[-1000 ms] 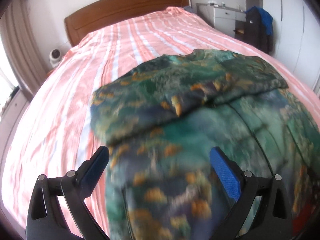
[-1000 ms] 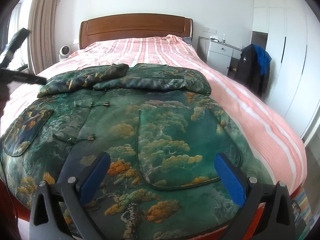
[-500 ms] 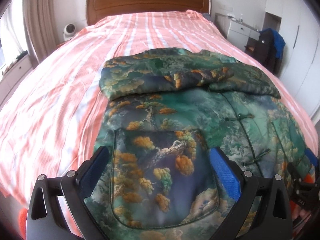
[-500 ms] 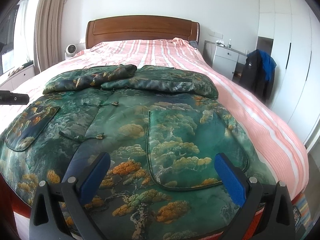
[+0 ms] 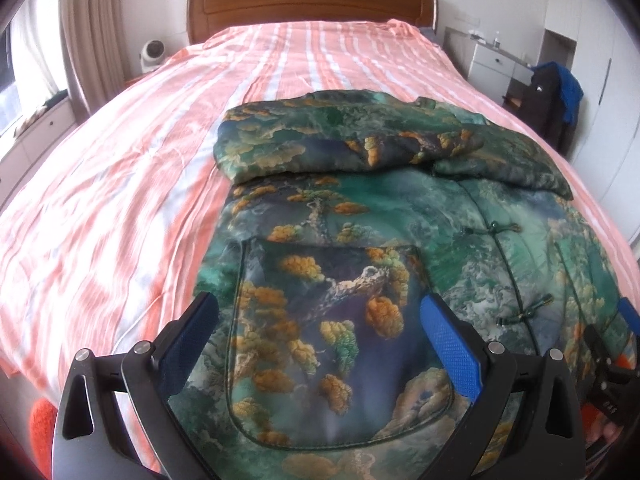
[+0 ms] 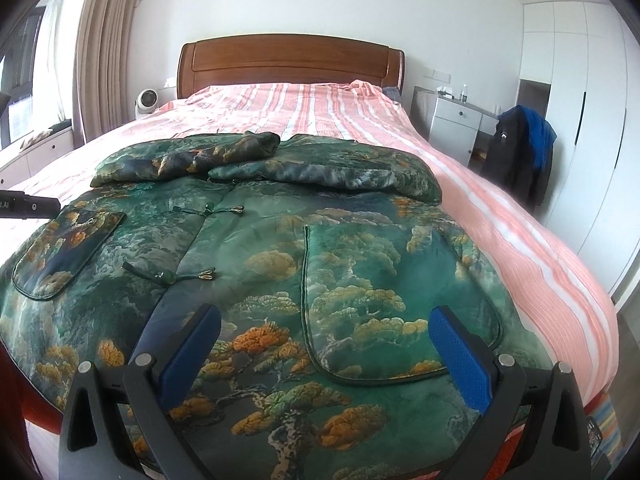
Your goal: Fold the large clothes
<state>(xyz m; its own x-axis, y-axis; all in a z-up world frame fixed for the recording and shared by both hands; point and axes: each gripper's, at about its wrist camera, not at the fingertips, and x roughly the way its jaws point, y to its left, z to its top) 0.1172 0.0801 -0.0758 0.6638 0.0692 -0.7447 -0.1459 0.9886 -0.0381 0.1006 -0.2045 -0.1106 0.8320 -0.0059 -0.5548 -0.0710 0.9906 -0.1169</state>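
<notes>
While jacket point(image 6: 320, 280) covers bedspread point(image 5: 120, 184), headboard point(image 6: 290, 62) behind

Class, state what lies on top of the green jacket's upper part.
Both sleeves lie folded across the jacket. The collar and chest beneath them are covered.

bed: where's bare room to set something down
Free: striped sheet left of the jacket, and the stretch between its folded sleeves and the headboard. A narrower strip runs along the jacket's right side. The near end is crowded by the jacket.
</notes>
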